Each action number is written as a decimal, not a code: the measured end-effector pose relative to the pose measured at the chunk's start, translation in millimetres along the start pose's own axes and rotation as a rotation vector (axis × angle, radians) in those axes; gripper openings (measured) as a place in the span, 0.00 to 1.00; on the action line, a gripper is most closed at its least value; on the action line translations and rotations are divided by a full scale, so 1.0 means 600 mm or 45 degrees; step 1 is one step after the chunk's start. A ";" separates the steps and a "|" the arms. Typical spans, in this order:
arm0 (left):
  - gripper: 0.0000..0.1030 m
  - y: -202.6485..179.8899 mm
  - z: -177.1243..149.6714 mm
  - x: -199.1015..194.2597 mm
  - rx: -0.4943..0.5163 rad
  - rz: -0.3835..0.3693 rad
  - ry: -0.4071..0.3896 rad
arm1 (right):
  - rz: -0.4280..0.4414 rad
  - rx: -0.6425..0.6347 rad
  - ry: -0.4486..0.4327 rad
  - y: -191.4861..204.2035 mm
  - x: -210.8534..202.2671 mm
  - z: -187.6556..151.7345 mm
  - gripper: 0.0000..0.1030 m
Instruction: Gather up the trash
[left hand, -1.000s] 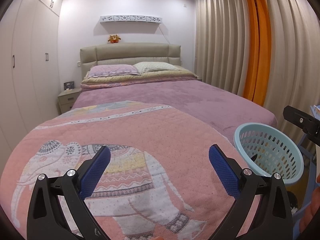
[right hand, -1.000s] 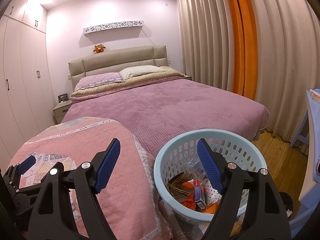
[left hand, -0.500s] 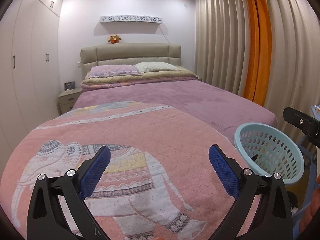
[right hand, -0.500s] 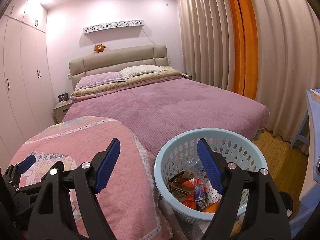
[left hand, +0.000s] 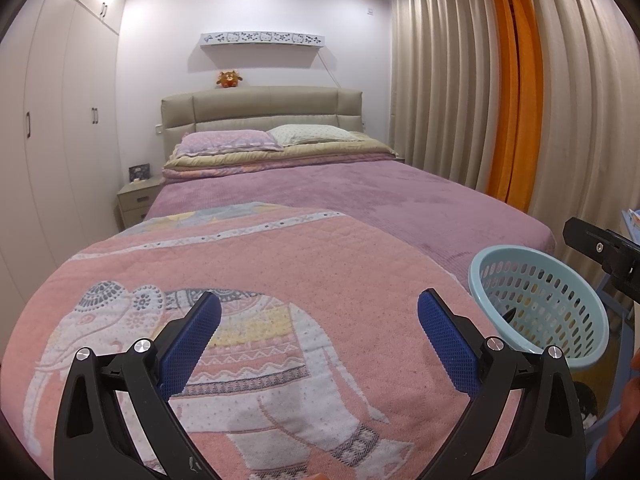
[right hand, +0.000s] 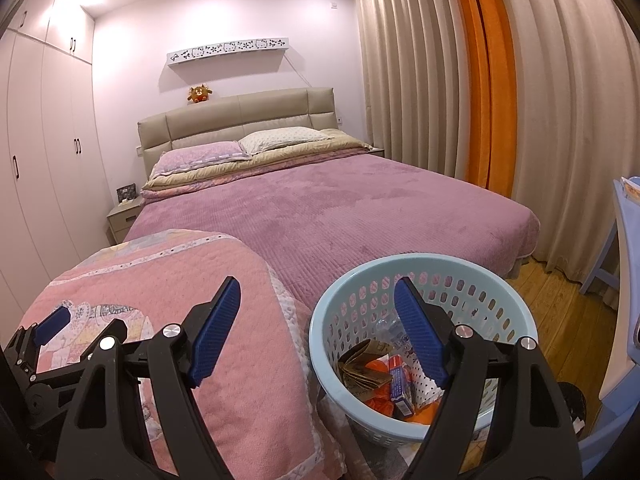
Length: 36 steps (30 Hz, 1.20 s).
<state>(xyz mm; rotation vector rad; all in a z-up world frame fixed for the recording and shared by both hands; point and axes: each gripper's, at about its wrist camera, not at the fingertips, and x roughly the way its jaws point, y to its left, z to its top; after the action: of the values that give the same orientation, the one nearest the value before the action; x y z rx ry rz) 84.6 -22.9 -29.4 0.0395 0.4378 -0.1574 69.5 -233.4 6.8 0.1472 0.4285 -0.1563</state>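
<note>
Nothing has moved since the earlier frames: the left claw (left hand: 318,334) and right claw (right hand: 318,330) both hang wide open and empty. That suits collecting finished, judging by wrappers and crumpled paper (right hand: 366,370) lying inside the pale blue perforated plastic basket (right hand: 516,304) at four o'clock. At twelve o'clock, a pink elephant-print quilt (left hand: 256,264) covers the mauve bed (right hand: 340,216), with no litter showing.
</note>
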 end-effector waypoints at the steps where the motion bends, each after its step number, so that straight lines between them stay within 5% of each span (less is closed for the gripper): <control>1: 0.93 0.000 0.000 0.000 0.000 0.000 0.000 | 0.000 0.000 0.001 0.000 0.000 0.000 0.73; 36: 0.93 -0.001 -0.001 -0.002 0.005 0.010 -0.006 | 0.013 0.002 0.023 -0.011 0.011 -0.008 0.73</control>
<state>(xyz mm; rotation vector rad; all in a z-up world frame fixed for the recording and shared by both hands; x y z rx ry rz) 83.2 -23.2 -29.4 0.0444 0.4325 -0.1505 72.2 -239.7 -1.2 0.1527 0.4459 -0.1456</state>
